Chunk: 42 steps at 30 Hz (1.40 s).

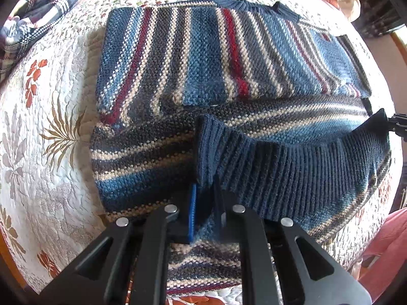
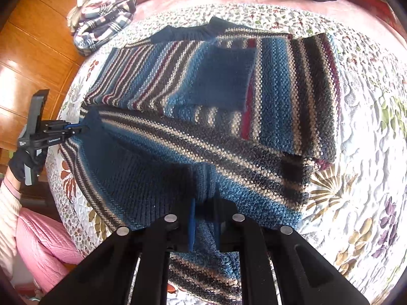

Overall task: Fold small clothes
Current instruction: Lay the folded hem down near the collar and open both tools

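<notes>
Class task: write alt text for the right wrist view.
The right gripper pinches the hem of a striped blue sweater on a floral quilt. The left gripper holds the hem's far corner.

Floral quilted bedspread, wood plank floor, bright sunlight

Sweater on the quilt, before you.
Its near hem is lifted over its body; a checked garment lies far left.

Right claw pinching striped sweater hem
</notes>
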Each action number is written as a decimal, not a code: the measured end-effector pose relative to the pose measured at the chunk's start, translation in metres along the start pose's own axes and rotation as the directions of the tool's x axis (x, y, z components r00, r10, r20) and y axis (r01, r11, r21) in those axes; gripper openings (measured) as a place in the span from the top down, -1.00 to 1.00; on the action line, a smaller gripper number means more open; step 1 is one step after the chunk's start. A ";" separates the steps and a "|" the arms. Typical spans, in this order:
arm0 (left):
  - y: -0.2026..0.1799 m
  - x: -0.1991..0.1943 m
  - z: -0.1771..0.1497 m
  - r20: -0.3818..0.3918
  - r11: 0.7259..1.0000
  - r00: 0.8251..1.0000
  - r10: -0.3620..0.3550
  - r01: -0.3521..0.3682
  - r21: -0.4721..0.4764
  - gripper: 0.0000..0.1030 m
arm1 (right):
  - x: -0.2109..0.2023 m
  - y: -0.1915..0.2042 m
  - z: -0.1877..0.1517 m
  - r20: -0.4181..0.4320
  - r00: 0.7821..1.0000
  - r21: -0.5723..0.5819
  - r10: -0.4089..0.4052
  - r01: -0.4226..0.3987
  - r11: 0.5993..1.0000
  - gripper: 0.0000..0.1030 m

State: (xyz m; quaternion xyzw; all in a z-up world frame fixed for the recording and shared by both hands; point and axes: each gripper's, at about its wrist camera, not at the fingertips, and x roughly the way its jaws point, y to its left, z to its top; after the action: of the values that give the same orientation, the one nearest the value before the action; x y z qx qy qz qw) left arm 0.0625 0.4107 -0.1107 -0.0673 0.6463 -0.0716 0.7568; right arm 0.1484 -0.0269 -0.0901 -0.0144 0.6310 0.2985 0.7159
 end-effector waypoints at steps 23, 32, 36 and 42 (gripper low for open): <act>0.021 -0.086 0.097 0.477 0.965 0.878 -0.047 0.163 -0.205 0.83 | -0.089 -0.050 0.106 0.309 0.951 0.161 -0.005 -0.047 0.986 0.80; 0.027 -0.044 0.156 0.469 0.971 0.881 0.067 0.051 -0.234 0.83 | -0.054 -0.068 0.173 0.287 0.954 0.210 -0.084 0.023 0.977 0.80; 0.025 -0.014 0.169 0.409 0.969 0.907 0.103 0.000 -0.246 0.83 | -0.025 -0.079 0.186 0.236 0.964 0.232 -0.124 0.068 0.970 0.80; 0.025 0.023 0.174 0.333 0.963 0.930 0.153 -0.064 -0.263 0.82 | 0.009 -0.095 0.193 0.177 0.970 0.270 -0.167 0.116 0.956 0.79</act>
State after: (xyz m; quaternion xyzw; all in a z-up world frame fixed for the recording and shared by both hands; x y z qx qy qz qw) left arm 0.2385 0.4327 -0.1111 -0.1369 0.5078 0.0648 0.8481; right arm 0.3634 -0.0247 -0.0933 0.0631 0.5873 0.1617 0.7905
